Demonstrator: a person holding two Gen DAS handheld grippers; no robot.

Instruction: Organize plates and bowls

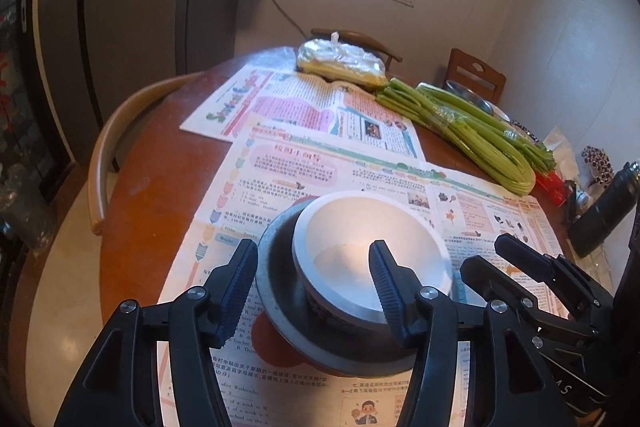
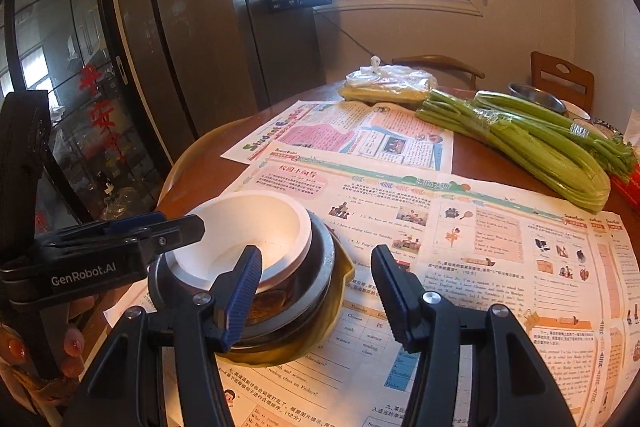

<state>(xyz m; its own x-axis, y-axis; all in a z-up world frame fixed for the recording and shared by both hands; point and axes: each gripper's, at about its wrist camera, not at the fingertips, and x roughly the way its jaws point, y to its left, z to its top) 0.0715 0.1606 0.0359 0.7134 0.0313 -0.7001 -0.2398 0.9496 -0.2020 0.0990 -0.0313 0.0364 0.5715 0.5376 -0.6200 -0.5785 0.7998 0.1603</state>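
Note:
A white bowl [image 1: 372,247] [image 2: 244,231] sits nested in a metal dish [image 1: 280,291] [image 2: 320,267]. In the right wrist view a yellow plate [image 2: 336,311] lies under them, on newspapers. My left gripper [image 1: 314,287] is open, one finger outside the bowl's left side and one over its inside; it also shows in the right wrist view [image 2: 176,231], at the bowl's left rim. My right gripper [image 2: 316,291] is open and empty, just right of the stack; its fingers [image 1: 516,267] show at the right of the left wrist view.
Newspapers [image 2: 460,227] cover the round wooden table [image 1: 160,195]. Celery bunches [image 2: 520,143], a plastic bag of food [image 2: 388,83] and a metal bowl [image 2: 538,97] lie at the far side. A black flask [image 1: 608,211] stands at the right. Chairs [image 1: 108,155] surround the table.

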